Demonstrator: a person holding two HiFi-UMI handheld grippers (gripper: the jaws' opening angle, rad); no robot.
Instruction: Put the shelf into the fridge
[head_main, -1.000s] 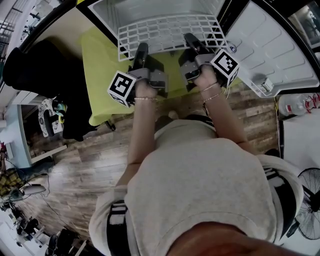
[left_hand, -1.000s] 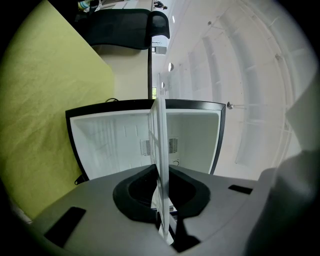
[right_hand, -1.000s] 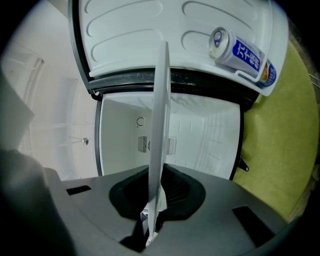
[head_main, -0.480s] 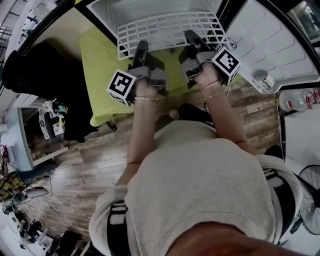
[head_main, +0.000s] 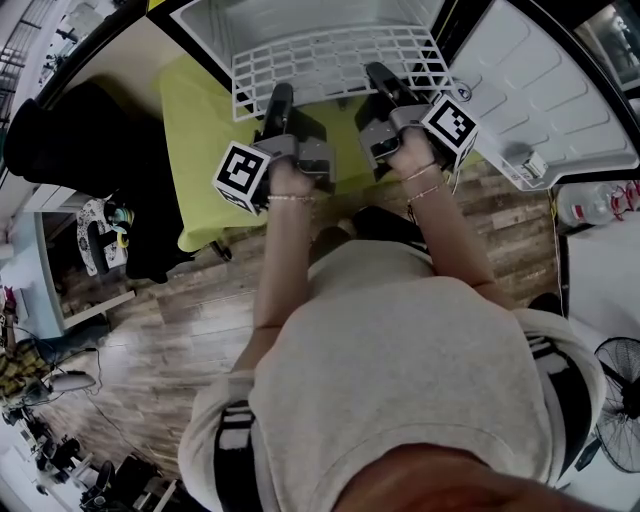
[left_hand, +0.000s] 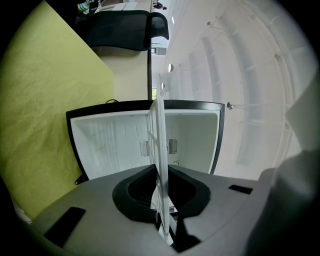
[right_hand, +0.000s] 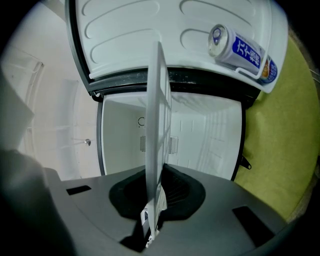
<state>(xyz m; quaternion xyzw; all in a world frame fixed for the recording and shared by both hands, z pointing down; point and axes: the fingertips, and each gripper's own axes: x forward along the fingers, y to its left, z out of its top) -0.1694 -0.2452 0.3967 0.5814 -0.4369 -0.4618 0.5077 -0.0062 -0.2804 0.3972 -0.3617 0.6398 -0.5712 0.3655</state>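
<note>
**White wire shelf (head_main: 335, 62) gripped by both grippers at the fridge (head_main: 300, 12) mouth**

White grid wire runs straight ahead from both sets of jaws, toward the open fridge compartment. The left gripper (head_main: 278, 100) is clamped on the shelf's near edge towards its left end. In the left gripper view the wire frame sits pinched between the dark pads and rises edge-on from them. The right gripper (head_main: 378, 78) is clenched on the same near edge, further right, and the right gripper view shows the rim of the shelf caught between its pads in the same way. Both grippers point level, side by side, each held in one hand, with their marker cubes at the near end.

Ahead of the jaws, the far part of the shelf reaches into the mouth of the pale, ribbed compartment, while the near edge stays out at the grippers. The shelf lies flat, spanning most of the opening's width.

The fridge door (head_main: 540, 90) stands open to the right of the right gripper. A drinks can (right_hand: 240, 47) lies on its side in the door rack. A yellow-green cloth (head_main: 200, 130) spreads out below and to the left of the left gripper. A wooden floor (head_main: 170, 330) lies behind both grippers, under the person.
</note>
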